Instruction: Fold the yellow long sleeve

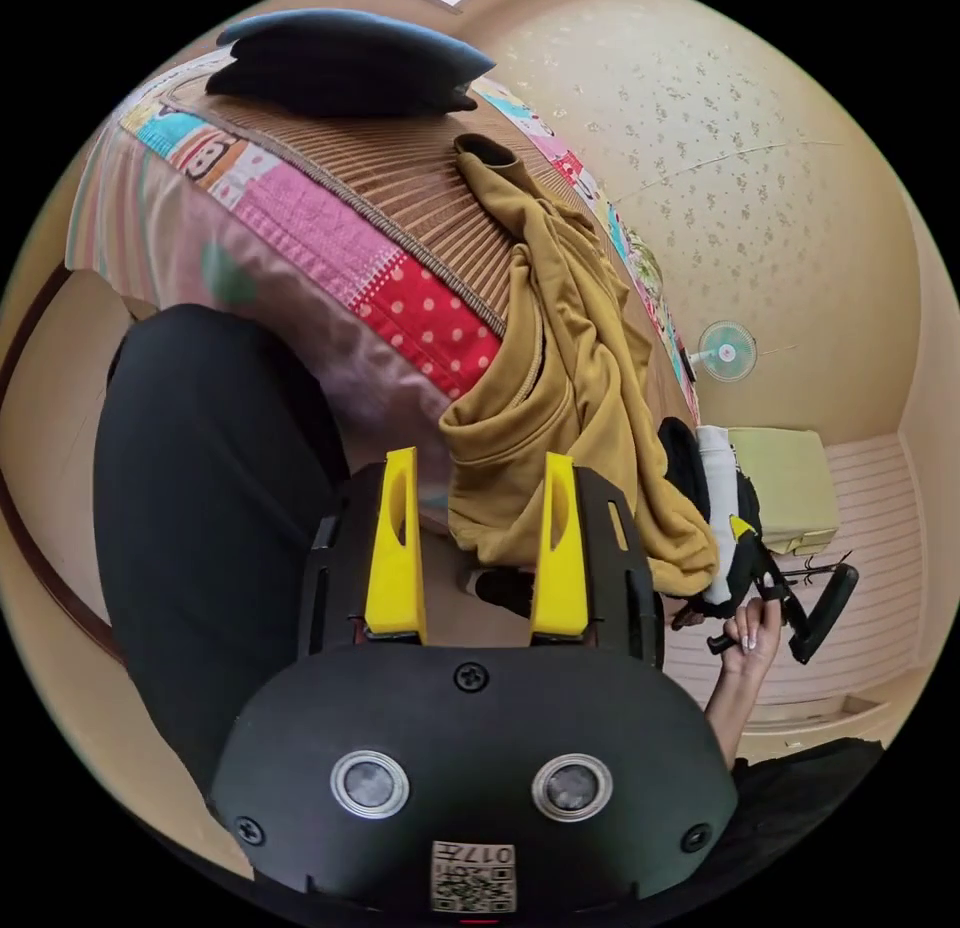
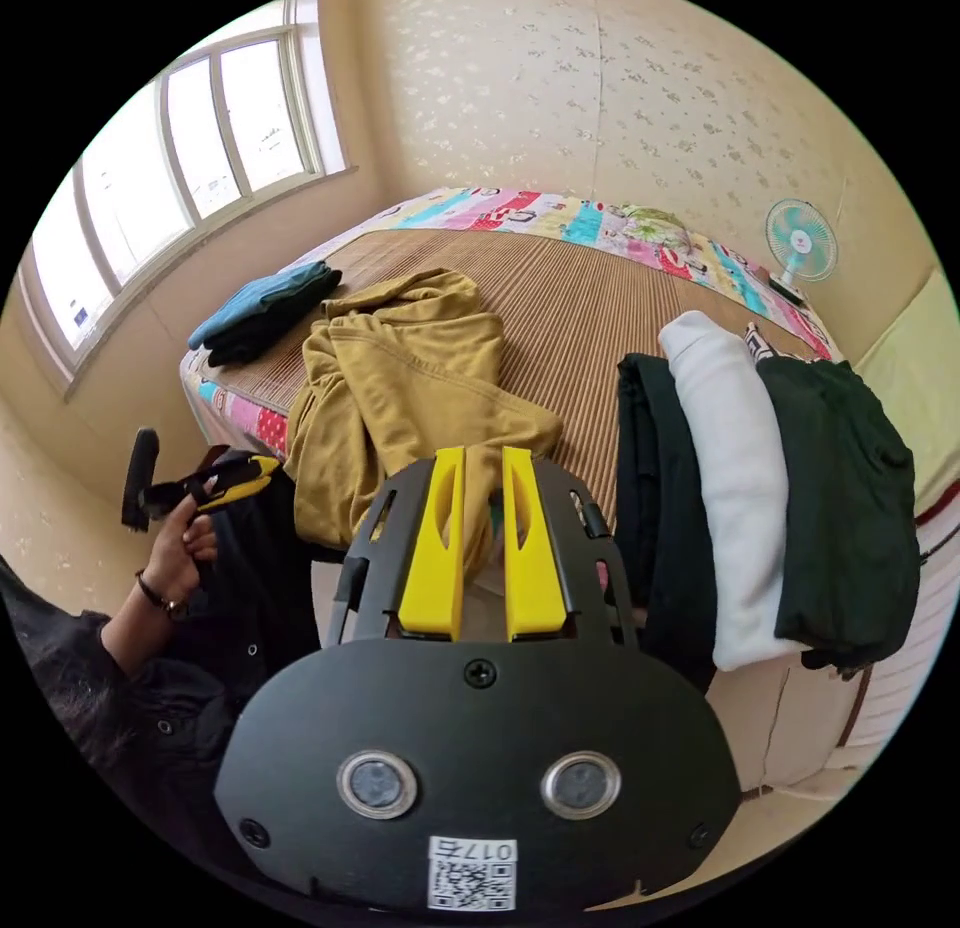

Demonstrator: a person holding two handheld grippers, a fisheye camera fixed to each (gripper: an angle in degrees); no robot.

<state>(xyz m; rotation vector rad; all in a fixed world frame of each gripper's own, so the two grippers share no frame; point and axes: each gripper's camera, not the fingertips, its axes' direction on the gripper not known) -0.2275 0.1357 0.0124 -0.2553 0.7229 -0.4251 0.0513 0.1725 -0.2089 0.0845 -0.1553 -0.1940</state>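
The yellow long sleeve (image 1: 570, 368) lies crumpled on the bed's striped mat (image 1: 400, 183), and its lower part hangs over the bed's edge. My left gripper (image 1: 480, 463) is open, its jaws standing either side of the hanging hem without pressing on it. In the right gripper view the same garment (image 2: 400, 378) spreads ahead, and my right gripper (image 2: 482, 456) is nearly closed with a fold of its edge between the jaws. A hand holds the left gripper (image 2: 235, 476) at the garment's left hem. Another hand holds the right gripper (image 1: 770, 578) near the garment's lower corner.
A folded dark blue stack (image 2: 265, 308) sits at the mat's far corner by the window. Black, white and dark green clothes (image 2: 740, 488) pile up at the right of the bed. A small fan (image 2: 800, 238) stands by the wall. The person's dark-clothed leg (image 1: 200, 528) is beside the patchwork quilt (image 1: 300, 228).
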